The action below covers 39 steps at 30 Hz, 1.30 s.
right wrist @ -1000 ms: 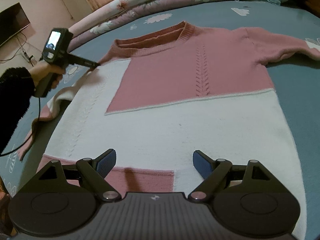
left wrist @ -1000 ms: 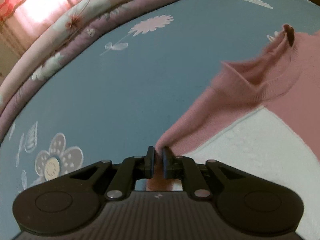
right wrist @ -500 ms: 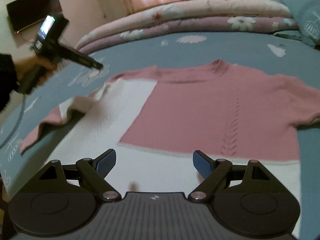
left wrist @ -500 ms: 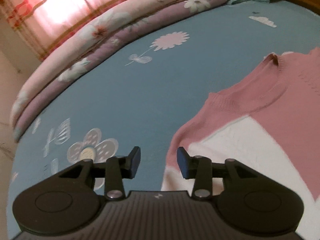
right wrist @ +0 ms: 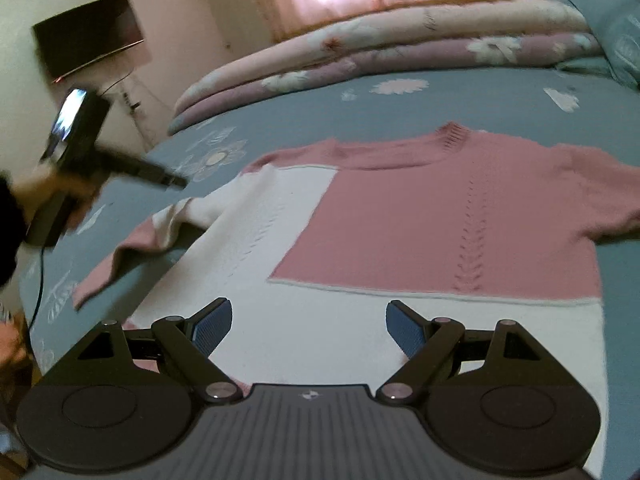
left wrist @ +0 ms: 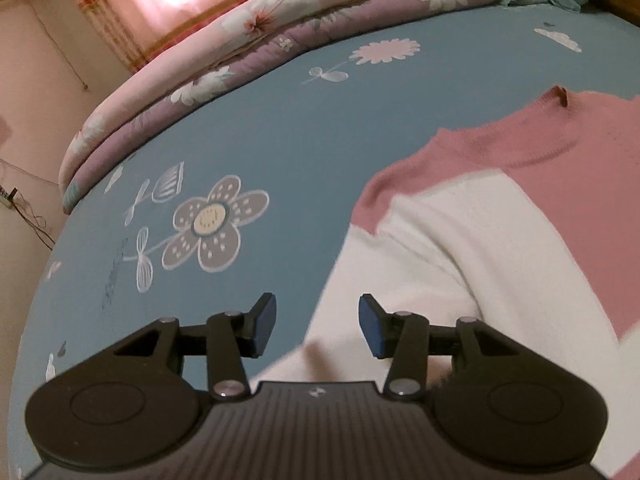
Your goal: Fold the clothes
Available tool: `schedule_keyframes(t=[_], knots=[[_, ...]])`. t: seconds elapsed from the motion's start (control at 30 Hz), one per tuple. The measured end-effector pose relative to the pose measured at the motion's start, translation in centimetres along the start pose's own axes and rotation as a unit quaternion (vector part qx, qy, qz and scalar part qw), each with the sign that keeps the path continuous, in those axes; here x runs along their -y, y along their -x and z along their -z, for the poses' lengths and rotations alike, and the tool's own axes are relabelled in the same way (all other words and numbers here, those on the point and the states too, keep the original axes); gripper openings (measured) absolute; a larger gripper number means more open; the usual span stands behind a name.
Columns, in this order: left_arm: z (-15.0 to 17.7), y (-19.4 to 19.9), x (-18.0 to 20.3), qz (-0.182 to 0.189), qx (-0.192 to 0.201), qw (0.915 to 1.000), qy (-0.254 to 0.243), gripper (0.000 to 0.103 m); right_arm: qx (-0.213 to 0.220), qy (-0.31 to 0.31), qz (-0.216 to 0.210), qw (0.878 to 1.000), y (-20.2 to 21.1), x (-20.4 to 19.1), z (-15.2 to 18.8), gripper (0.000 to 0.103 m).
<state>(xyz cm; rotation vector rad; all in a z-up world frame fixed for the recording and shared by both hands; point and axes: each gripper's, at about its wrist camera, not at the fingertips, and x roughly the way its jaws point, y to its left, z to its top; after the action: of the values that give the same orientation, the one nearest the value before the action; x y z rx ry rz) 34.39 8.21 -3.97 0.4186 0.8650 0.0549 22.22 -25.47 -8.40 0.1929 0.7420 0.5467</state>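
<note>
Left wrist: my left gripper [left wrist: 317, 326] has just opened, fingers apart (nothing between), sweater [left wrist: 500, 240] at two o'clock laid flat for folding; right gripper [right wrist: 308, 330] gapes, empty.

The left gripper [left wrist: 317, 326] has let go of the sweater [left wrist: 460, 248]'s shoulder, its jaws just opening, and lifted clear.

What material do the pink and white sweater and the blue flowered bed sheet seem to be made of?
Pink and white sweater: knitted yarn, probably wool or acrylic; soft matte, with ribbed collar and stitch pattern. Blue flowered bed sheet: smooth woven cloth, perhaps cotton; flat, matte, printed flowers.
</note>
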Motion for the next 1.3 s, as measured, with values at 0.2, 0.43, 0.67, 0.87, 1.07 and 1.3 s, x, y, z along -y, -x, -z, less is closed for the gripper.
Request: schedule_keyframes(t=[0.2, 0.43, 0.67, 0.87, 1.07, 1.3], knots=[[4.0, 2.3, 0.5, -0.001, 0.008, 0.9999, -0.014, 0.047, 0.006, -0.046, 0.001, 0.999, 0.3, 0.6, -1.1, 0.088], [8.3, 5.1, -0.2, -0.020, 0.023, 0.9992, -0.027, 0.061, 0.009, -0.057, -0.005, 0.998, 0.0, -0.1, -1.8, 0.088], [11.3, 3.3, -0.3, -0.035, -0.011, 0.9978, -0.054, 0.068, -0.006, -0.055, -0.009, 0.998, -1.0, -0.9, -1.7, 0.088], [12.3, 0.6, 0.3, -0.104, -0.034, 0.9898, -0.091, 0.043, -0.013, -0.042, -0.001, 0.999, -1.6, -1.4, -1.5, 0.088], [11.3, 0.0, -1.4, -0.162, -0.036, 0.9842, -0.061, 0.009, -0.020, -0.042, 0.003, 0.999, -2.0, -1.3, -1.3, 0.088], [8.7, -1.0, -7.1, -0.197, -0.034, 0.9794, 0.028, 0.009, -0.023, -0.034, 0.010, 0.999, -2.2, -1.4, -1.2, 0.088]])
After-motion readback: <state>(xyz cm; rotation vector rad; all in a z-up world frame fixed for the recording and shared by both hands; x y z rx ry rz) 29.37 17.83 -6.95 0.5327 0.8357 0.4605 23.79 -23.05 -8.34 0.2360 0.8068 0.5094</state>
